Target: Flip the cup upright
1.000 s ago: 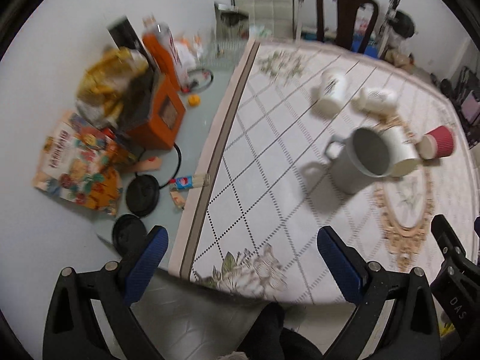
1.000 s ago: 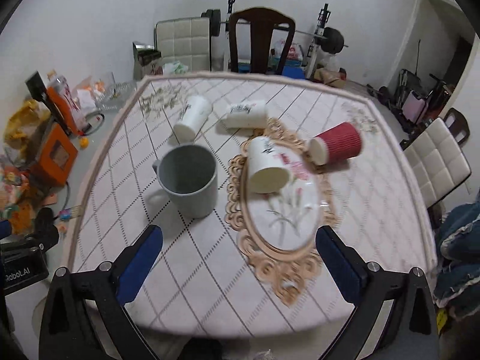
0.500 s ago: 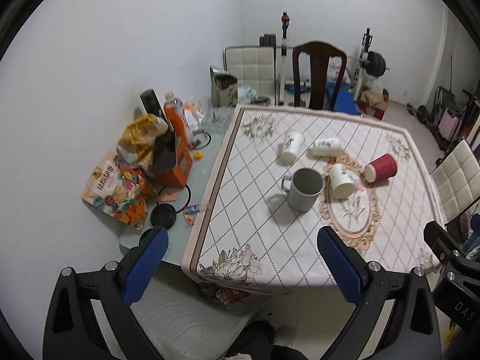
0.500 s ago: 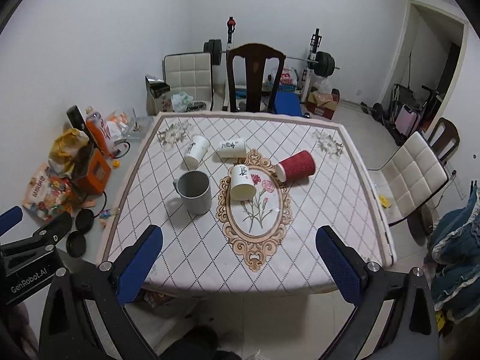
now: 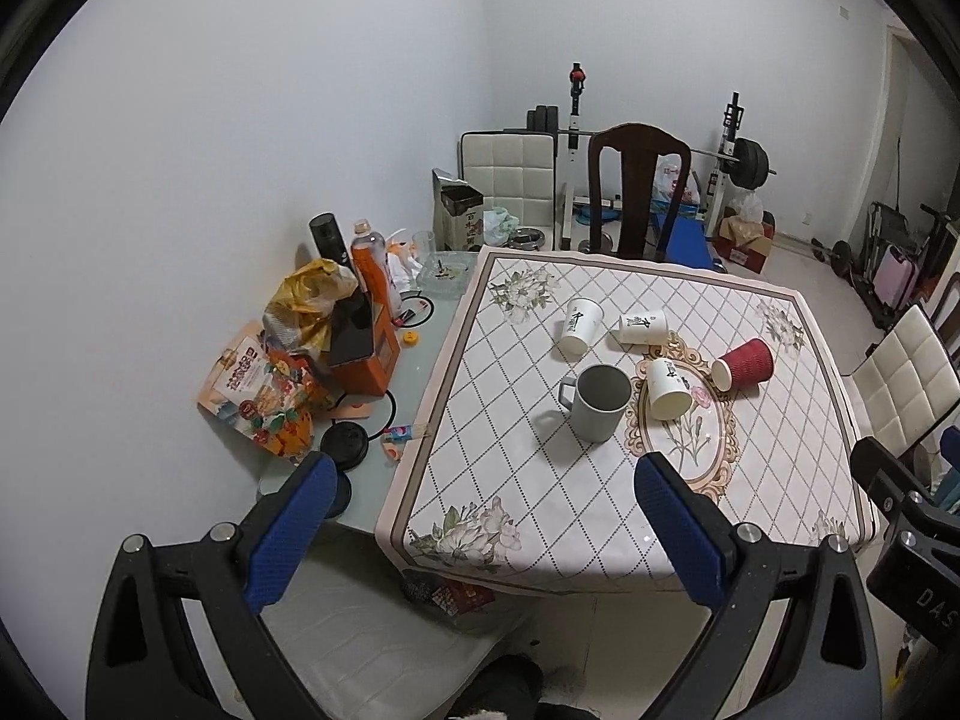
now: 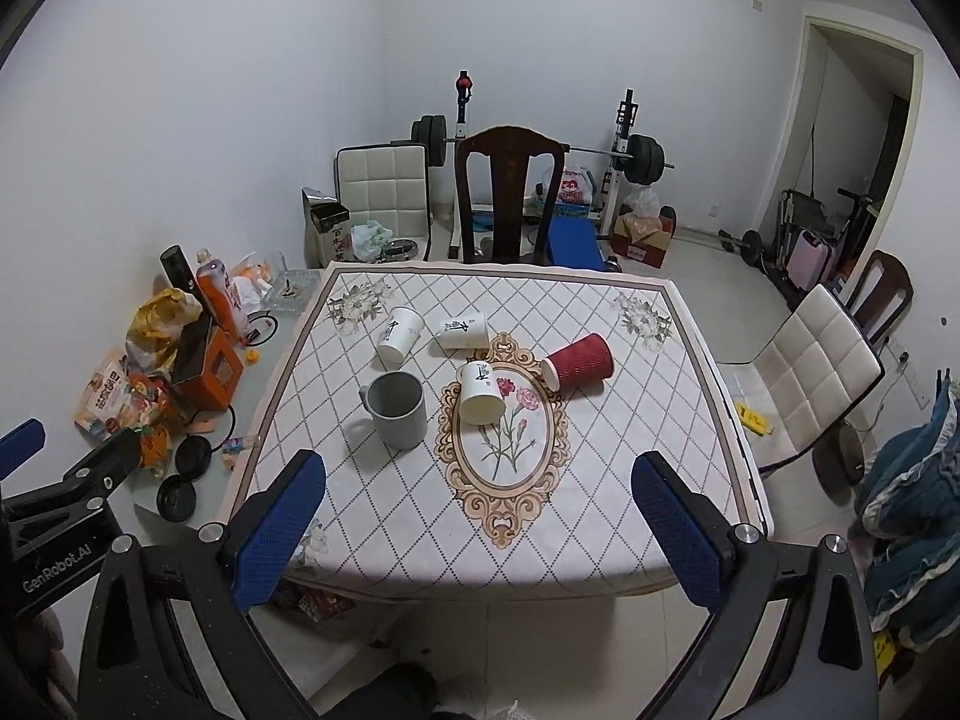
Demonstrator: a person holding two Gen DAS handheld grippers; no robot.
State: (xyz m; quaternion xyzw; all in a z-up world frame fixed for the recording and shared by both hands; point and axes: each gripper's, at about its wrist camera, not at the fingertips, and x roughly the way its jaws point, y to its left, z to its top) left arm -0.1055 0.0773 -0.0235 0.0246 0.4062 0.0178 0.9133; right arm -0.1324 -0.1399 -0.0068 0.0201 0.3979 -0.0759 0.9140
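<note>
Both tongs, left (image 5: pixel 480 495) and right (image 6: pixel 477 492), spread apart, empty, high above table (image 6: pixel 600 516).

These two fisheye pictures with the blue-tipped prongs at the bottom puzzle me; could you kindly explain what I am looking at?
Each picture comes from a camera mounted on a hand-held claw; a person holds one in each hand. The blue pads are the claw's fingers. The left claw and the right claw are both open and hold nothing, well back from the table. On its cloth a grey mug stands upright, while three white paper cups and a red paper cup lie tipped over. Beside the table sits snack and bottle clutter.
</note>
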